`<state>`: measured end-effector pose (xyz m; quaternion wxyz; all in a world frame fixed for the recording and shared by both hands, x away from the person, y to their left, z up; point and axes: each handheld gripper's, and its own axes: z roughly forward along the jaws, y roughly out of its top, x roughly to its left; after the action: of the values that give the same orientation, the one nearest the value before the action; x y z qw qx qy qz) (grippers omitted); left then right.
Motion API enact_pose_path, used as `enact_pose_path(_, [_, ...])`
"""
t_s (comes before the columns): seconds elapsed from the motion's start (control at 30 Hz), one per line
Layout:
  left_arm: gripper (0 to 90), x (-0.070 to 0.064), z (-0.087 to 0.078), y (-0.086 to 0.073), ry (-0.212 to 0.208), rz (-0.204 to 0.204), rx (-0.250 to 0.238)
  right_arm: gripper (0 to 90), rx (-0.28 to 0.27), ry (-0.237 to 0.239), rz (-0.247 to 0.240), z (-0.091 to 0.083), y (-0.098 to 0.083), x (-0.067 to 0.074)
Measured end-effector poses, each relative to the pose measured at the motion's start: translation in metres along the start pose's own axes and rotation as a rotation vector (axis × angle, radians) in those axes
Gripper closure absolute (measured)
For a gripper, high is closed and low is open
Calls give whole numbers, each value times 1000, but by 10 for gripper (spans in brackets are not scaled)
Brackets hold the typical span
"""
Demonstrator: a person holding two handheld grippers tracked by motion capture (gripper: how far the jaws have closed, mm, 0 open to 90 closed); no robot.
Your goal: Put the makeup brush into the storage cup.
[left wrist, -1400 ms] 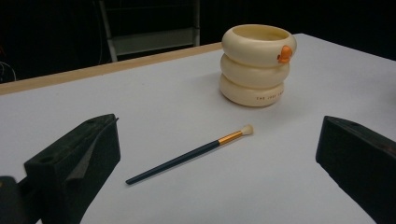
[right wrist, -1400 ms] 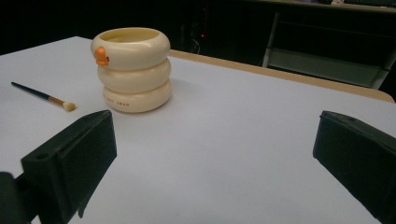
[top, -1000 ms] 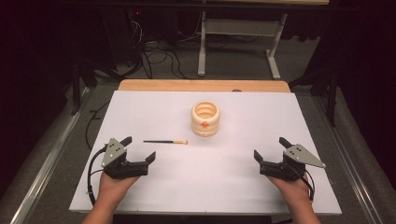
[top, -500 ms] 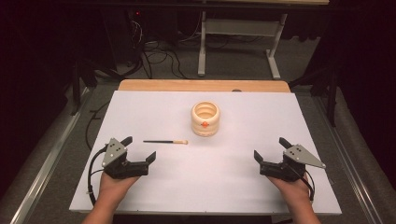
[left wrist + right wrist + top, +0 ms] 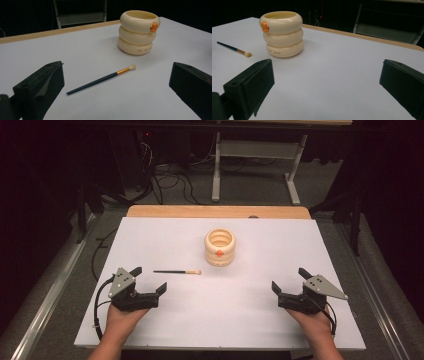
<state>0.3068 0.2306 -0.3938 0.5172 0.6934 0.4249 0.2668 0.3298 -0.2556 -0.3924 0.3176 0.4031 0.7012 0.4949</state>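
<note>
A cream ringed cup [image 5: 219, 247] with an orange beak stands upright near the middle of the white table; it shows too as cup [image 5: 138, 32] and cup [image 5: 282, 33]. A thin dark brush [image 5: 177, 272] with a pale tip lies flat to its left, seen as brush [image 5: 101, 79] and brush [image 5: 234, 49]. My left gripper [image 5: 148, 279] rests open at the front left, a short way from the brush handle, holding nothing. My right gripper [image 5: 289, 280] rests open at the front right, apart from the cup.
The white table top [image 5: 270, 320] ends in a wooden strip [image 5: 215, 212] at the far edge. Beyond it are a metal frame [image 5: 255, 155] and cables [image 5: 170, 180] on the dark floor. Metal rails run along both sides.
</note>
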Motion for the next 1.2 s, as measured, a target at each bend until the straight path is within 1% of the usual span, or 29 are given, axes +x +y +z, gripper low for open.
enact_pose_path(0.1, [5,2,0,-1,19,-2,7,10,-4,-5,-5,0,0,0])
enact_pose_path(0.13, [5,2,0,-1,19,-2,7,10,-2,-5,-2,0,0,0])
enact_pose_path(0.17, [5,3,2,-2,35,5,19,10,-7,-4,-6,0,0,-1])
enact_pose_path(0.2, [5,3,2,-2,35,5,19,10,-10,-4,-8,0,0,-1])
enact_pose_path(0.3, [5,6,4,-4,49,4,54,10,-8,-4,-11,1,0,0])
enact_pose_path(0.33, [5,7,5,-5,65,6,68,10,-2,-2,-13,1,-1,1])
enact_pose_path(0.4, [5,7,5,-6,71,11,77,10,-1,-3,-12,1,-1,1])
enact_pose_path(0.43, [5,8,7,-7,76,16,106,10,-1,-3,-15,1,-1,1])
enact_pose_path(0.47, [4,8,7,-7,76,18,116,10,-3,-4,-18,1,-1,1])
enact_pose_path(0.5, [3,8,7,-7,76,18,116,10,-2,-5,-19,0,-1,1])
enact_pose_path(0.53, [3,8,9,-7,80,21,141,10,-3,-6,-16,0,-1,0])
enact_pose_path(0.6, [2,9,9,-8,80,20,147,10,-1,-8,-13,0,-1,0])
enact_pose_path(0.63, [2,9,10,-7,75,11,169,10,-1,-8,-14,0,-1,0])
enact_pose_path(0.67, [2,9,10,-7,75,11,169,10,-1,-8,-14,0,-1,0])
enact_pose_path(0.77, [2,10,10,-8,76,12,196,10,-3,-16,-24,0,-1,1])
enact_pose_path(0.87, [2,11,11,-8,70,7,222,9,-5,-12,-30,-1,-1,1])
enact_pose_path(0.9, [2,11,11,-8,68,9,229,10,-5,-11,-30,-1,-1,1])
enact_pose_path(1.0, [1,10,11,-7,86,32,256,10,0,-11,-27,0,-2,1])
enact_pose_path(1.03, [0,10,11,-6,84,25,263,9,1,-9,-20,0,-2,2])
enact_pose_path(1.1, [1,12,11,-6,84,13,275,9,3,-14,-28,0,-2,1])
enact_pose_path(1.13, [1,12,11,-6,84,13,275,9,7,-16,-24,0,-2,2])
enact_pose_path(1.2, [1,14,11,-7,80,-2,291,9,8,-14,-23,1,-2,1])
